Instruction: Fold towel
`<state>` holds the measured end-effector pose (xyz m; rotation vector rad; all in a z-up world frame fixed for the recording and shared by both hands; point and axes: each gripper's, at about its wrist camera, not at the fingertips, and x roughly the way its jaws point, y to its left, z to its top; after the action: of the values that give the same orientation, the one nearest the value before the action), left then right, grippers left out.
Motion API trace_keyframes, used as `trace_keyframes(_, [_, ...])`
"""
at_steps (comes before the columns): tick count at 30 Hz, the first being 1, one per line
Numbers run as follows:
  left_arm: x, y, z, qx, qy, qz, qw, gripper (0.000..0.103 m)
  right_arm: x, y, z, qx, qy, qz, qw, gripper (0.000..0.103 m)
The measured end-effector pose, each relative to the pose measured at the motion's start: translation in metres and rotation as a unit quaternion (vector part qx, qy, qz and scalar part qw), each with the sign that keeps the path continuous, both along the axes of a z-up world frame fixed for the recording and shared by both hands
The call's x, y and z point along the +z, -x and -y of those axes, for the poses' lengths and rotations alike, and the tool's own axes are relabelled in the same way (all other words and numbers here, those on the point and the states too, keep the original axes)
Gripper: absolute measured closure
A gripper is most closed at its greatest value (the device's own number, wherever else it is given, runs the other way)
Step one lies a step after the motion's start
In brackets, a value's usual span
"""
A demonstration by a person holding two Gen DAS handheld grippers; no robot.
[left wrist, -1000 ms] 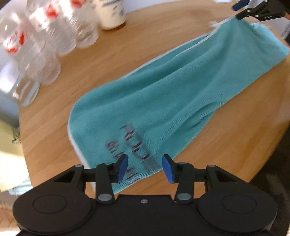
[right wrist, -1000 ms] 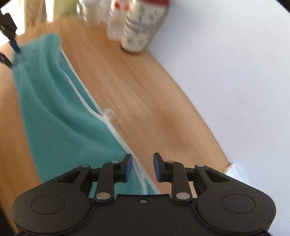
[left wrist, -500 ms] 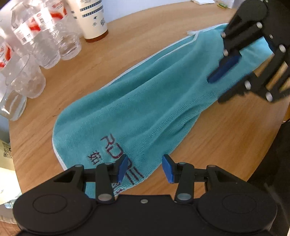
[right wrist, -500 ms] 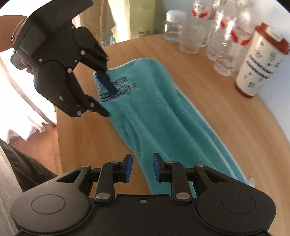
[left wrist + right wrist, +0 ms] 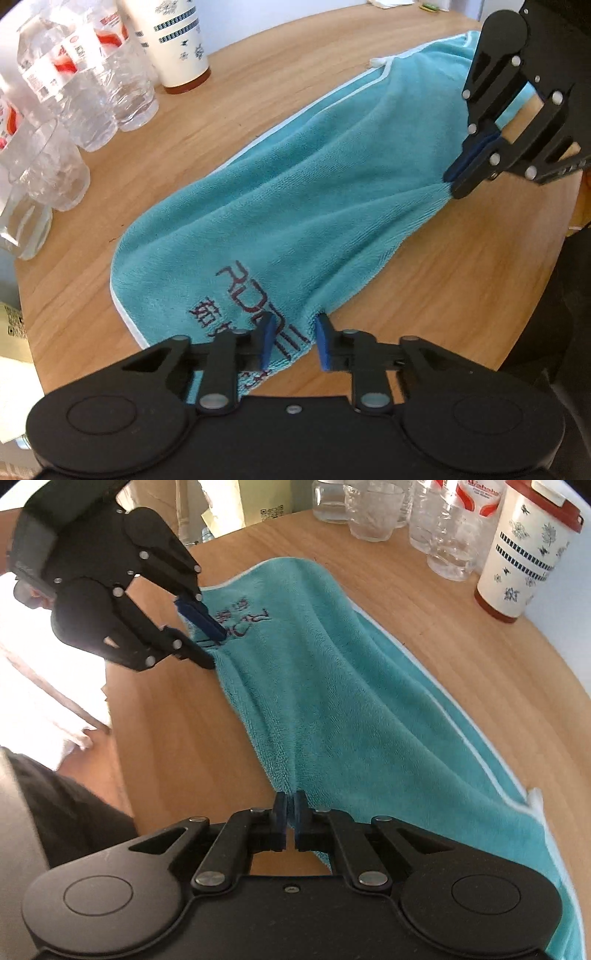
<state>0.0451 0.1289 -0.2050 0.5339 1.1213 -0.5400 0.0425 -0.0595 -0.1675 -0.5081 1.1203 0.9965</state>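
Teal towel (image 5: 295,192) lay lengthwise on the round wooden worktop (image 5: 461,288), already doubled over, near the water bottles (image 5: 85,77) and patterned cup (image 5: 177,40). Right gripper (image 5: 290,801): jaws pressed together, pinching the towel's near folded edge. Left gripper (image 5: 291,332): jaws spread around the lettered end's edge, not yet clamped.

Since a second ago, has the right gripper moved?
Yes. The right gripper came down the towel toward the near table edge and shut on the fold.
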Motion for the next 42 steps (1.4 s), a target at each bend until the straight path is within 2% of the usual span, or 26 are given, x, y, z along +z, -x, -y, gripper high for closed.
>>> trace_keyframes(1, [0.0, 0.002, 0.0, -0.012, -0.001, -0.003, 0.9999, 0.089, -0.001, 0.001, 0.0, -0.003, 0.0, -0.001, 1.0, 0.1])
trace_keyframes(6, [0.001, 0.005, -0.004, -0.041, -0.012, -0.014, 0.999, 0.089, -0.019, 0.015, 0.002, -0.01, 0.037, 0.023, 0.999, 0.103])
trace_keyframes(10, [0.007, 0.002, -0.008, -0.044, -0.011, -0.026, 0.9986, 0.087, -0.002, 0.019, 0.019, -0.029, 0.003, 0.034, 0.999, 0.1])
trace_keyframes(12, [0.013, 0.001, -0.011, -0.04, -0.003, -0.02, 0.999, 0.086, 0.01, 0.014, 0.041, -0.069, -0.012, 0.043, 0.997, 0.095])
trace_keyframes(13, [0.017, 0.001, -0.013, -0.038, 0.001, -0.016, 0.9991, 0.086, 0.013, 0.013, 0.052, -0.084, -0.013, 0.048, 0.995, 0.089])
trace_keyframes(15, [0.02, 0.0, -0.013, -0.036, 0.006, -0.011, 0.9993, 0.086, 0.008, 0.013, 0.064, -0.086, 0.005, 0.056, 0.995, 0.083])
trace_keyframes(17, [0.02, -0.003, -0.01, -0.04, 0.009, -0.012, 0.9991, 0.085, 0.001, 0.012, 0.072, -0.091, 0.022, 0.066, 0.993, 0.082])
trace_keyframes(20, [0.02, -0.005, -0.005, -0.052, 0.019, -0.029, 0.9981, 0.086, -0.008, 0.004, 0.082, -0.115, 0.024, 0.056, 0.991, 0.082])
trace_keyframes(22, [0.017, -0.002, -0.002, -0.066, 0.001, -0.03, 0.9974, 0.085, -0.018, 0.001, 0.088, -0.129, 0.033, 0.046, 0.99, 0.082])
trace_keyframes(25, [0.002, -0.007, -0.01, -0.042, -0.028, -0.055, 0.9972, 0.086, -0.02, -0.003, 0.096, -0.155, 0.024, 0.02, 0.987, 0.082])
trace_keyframes(29, [0.006, -0.016, -0.026, 0.01, 0.014, -0.077, 0.9969, 0.086, -0.02, -0.003, 0.102, -0.175, 0.024, 0.004, 0.984, 0.082])
trace_keyframes(33, [0.019, -0.016, -0.034, 0.014, 0.002, -0.066, 0.9977, 0.086, -0.011, 0.002, 0.11, -0.179, 0.024, 0.006, 0.984, 0.081])
trace_keyframes(35, [0.027, -0.018, -0.037, 0.018, 0.013, -0.065, 0.9976, 0.084, 0.003, 0.006, 0.131, -0.207, 0.021, 0.038, 0.977, 0.074])
trace_keyframes(38, [0.049, -0.024, -0.033, 0.027, 0.044, -0.041, 0.9978, 0.071, 0.021, 0.006, 0.18, -0.275, 0.017, 0.069, 0.959, 0.067])
trace_keyframes(39, [0.051, -0.026, -0.029, 0.029, 0.05, -0.036, 0.9977, 0.07, 0.023, 0.004, 0.198, -0.299, 0.026, 0.081, 0.95, 0.067])
trace_keyframes(42, [0.056, -0.034, -0.015, 0.036, 0.066, -0.02, 0.997, 0.07, 0.028, -0.013, 0.271, -0.385, 0.066, 0.12, 0.913, 0.067])
